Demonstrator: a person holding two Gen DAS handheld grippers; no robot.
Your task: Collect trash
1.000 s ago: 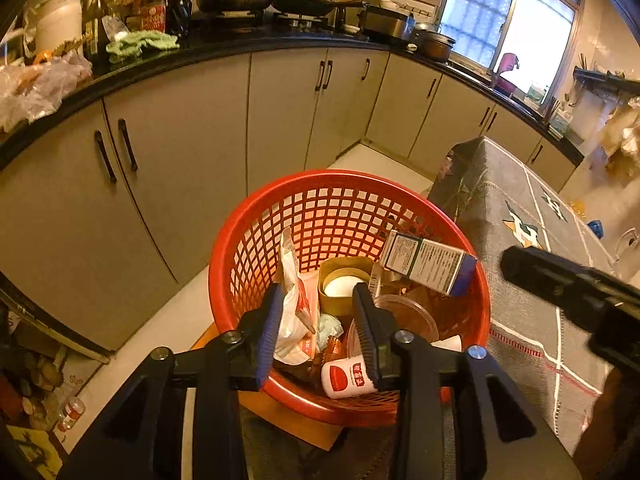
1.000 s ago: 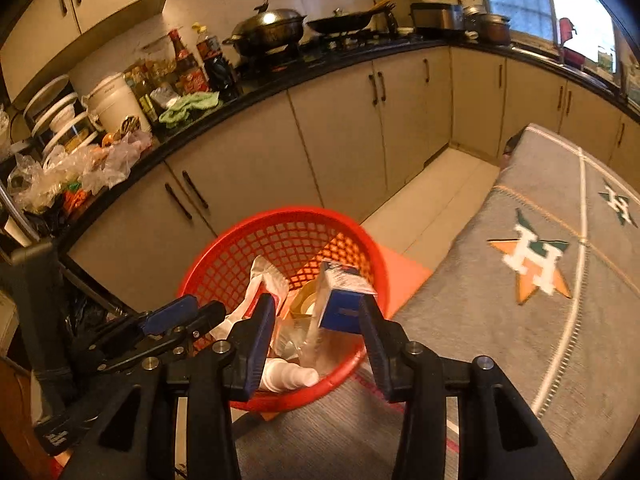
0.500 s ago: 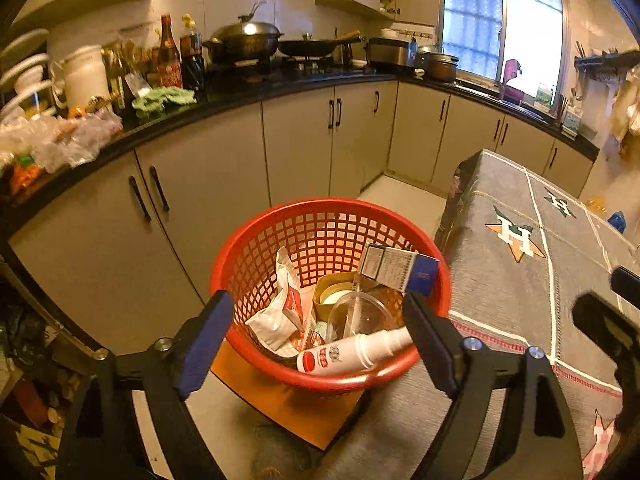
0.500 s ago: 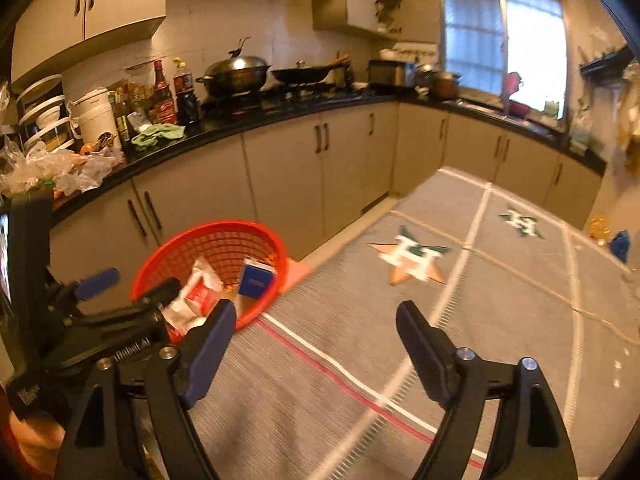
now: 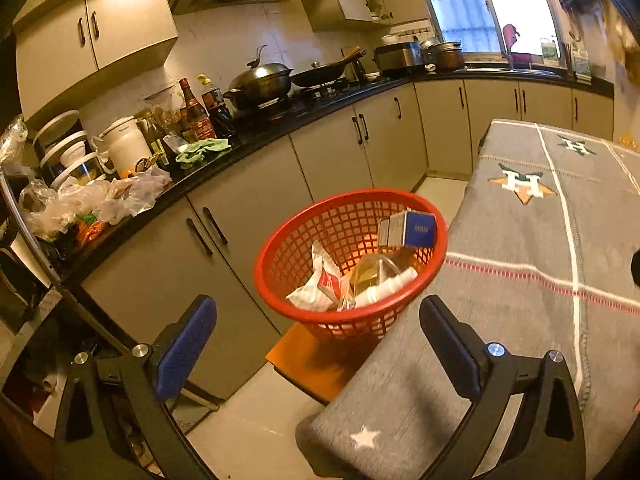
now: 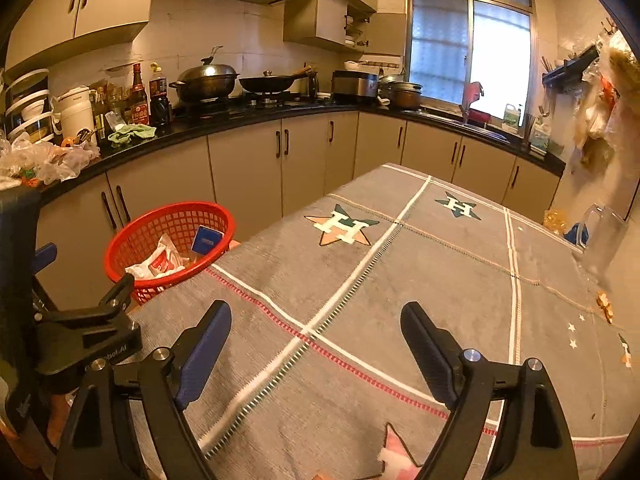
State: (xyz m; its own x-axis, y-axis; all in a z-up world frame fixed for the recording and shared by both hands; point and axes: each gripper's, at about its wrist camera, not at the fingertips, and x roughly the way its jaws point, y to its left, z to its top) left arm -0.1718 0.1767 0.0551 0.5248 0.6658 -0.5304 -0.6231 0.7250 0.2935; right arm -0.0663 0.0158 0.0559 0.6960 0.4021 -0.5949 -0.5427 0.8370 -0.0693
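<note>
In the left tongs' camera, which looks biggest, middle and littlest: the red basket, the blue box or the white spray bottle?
1. Red basket, biggest by far.
2. Blue box.
3. White spray bottle, though part of it is hidden, so box and bottle are close.

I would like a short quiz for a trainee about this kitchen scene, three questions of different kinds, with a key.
1. True or false: the blue box lies inside the red basket.
2. What is between the fingers of the right gripper? A) a bottle B) nothing C) a bag
3. Fill in: the basket stands beside the table's grey ____.

Key: 1 true; 2 B; 3 cloth.
</note>
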